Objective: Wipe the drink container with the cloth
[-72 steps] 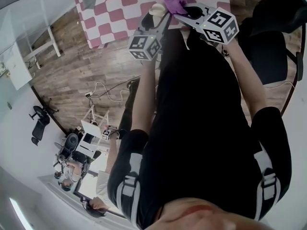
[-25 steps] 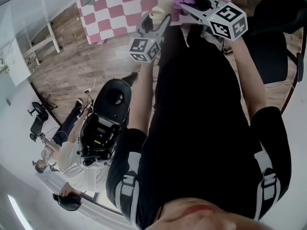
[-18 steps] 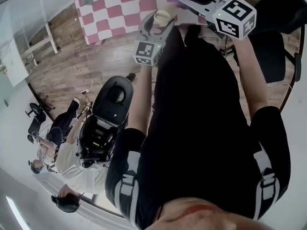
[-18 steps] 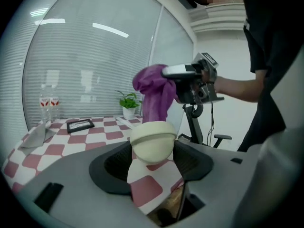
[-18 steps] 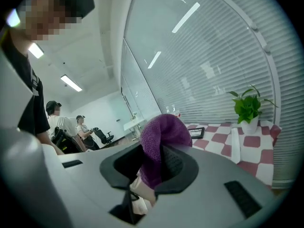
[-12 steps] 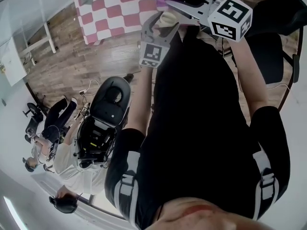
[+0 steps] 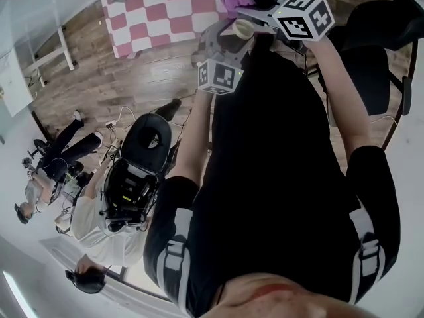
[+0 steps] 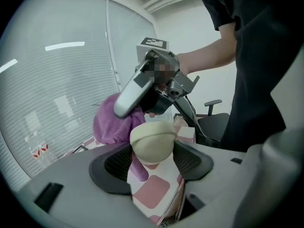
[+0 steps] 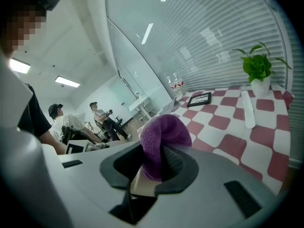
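The drink container, cream with a rounded top, is gripped between the widely spread jaws of my left gripper, over the edge of the checkered table. The purple cloth is pinched in my right gripper and touches the container's side.

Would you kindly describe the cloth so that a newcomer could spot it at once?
Find the pink-and-white checked table; before it, two grippers meet. The cloth is bunched between the fingers of the right gripper, beside the cream container that the left gripper holds. It is the only purple, fuzzy thing there.
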A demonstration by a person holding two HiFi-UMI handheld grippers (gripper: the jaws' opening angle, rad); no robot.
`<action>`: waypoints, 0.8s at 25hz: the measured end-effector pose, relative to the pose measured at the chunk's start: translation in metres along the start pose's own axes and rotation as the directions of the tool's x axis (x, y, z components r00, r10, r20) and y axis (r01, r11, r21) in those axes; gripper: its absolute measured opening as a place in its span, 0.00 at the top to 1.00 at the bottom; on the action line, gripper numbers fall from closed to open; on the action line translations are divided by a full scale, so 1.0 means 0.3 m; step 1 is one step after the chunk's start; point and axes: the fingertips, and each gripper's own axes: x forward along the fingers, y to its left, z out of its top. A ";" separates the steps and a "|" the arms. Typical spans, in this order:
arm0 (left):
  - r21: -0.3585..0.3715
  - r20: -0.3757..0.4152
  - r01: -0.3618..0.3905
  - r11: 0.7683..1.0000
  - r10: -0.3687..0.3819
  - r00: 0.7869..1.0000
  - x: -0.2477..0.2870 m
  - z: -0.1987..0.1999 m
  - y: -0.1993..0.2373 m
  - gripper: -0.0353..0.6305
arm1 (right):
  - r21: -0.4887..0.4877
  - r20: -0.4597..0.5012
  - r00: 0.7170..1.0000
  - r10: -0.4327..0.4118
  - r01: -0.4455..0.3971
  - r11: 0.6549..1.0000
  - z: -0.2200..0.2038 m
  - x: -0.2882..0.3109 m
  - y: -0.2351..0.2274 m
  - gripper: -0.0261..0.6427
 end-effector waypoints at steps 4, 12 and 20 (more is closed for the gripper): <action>0.028 -0.005 0.008 1.000 -0.008 1.000 0.004 0.007 -0.009 0.51 | 0.080 -0.056 0.998 -0.039 0.044 0.996 -0.053 0.006 -0.079 0.82; 0.028 -0.012 0.016 0.999 -0.016 1.000 0.004 0.019 -0.008 0.51 | 0.166 -0.128 0.974 -0.186 0.206 0.965 -0.143 0.036 -0.338 0.82; 0.033 -0.014 0.011 0.999 -0.010 1.000 0.006 0.015 -0.004 0.51 | 0.078 -0.173 0.909 -0.380 0.397 0.914 -0.208 0.032 -0.469 0.82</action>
